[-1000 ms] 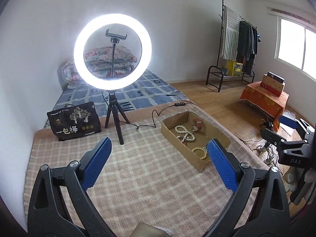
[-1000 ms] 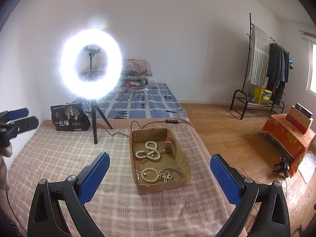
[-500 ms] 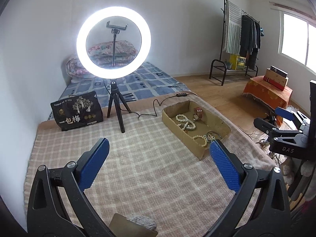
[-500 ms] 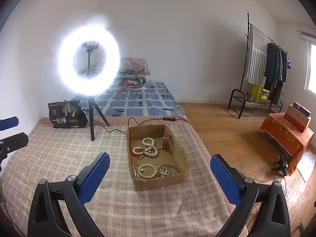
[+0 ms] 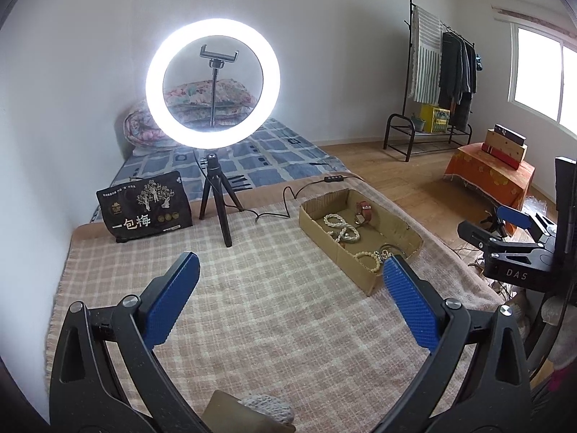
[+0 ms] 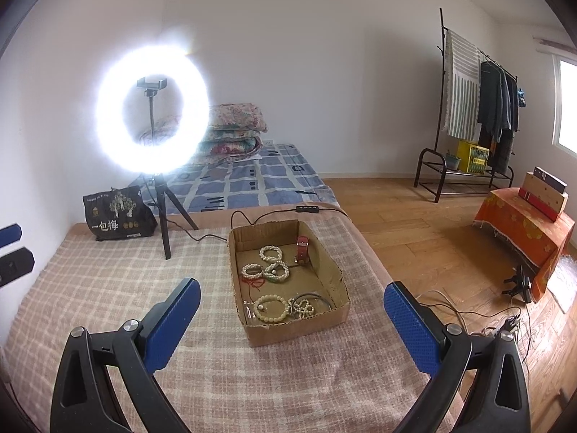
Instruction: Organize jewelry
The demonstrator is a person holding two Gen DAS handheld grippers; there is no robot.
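Cardboard box (image 6: 288, 288) sits on the checked blanket (image 6: 108, 288), holding bead bracelets (image 6: 270, 308) near its front wall and a red watch (image 6: 302, 249) at the back. Both claws are spread wide and empty: the left gripper (image 5: 288, 310) over bare blanket, the right gripper (image 6: 292, 319) just before the box. Since a second ago the left view has drawn back and risen slightly; the right has edged nearer the box.

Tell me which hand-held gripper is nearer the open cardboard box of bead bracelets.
Right hand-held gripper: the cardboard box lies straight ahead between its fingers. Left hand-held gripper hangs farther off; the box sits ahead to its right.
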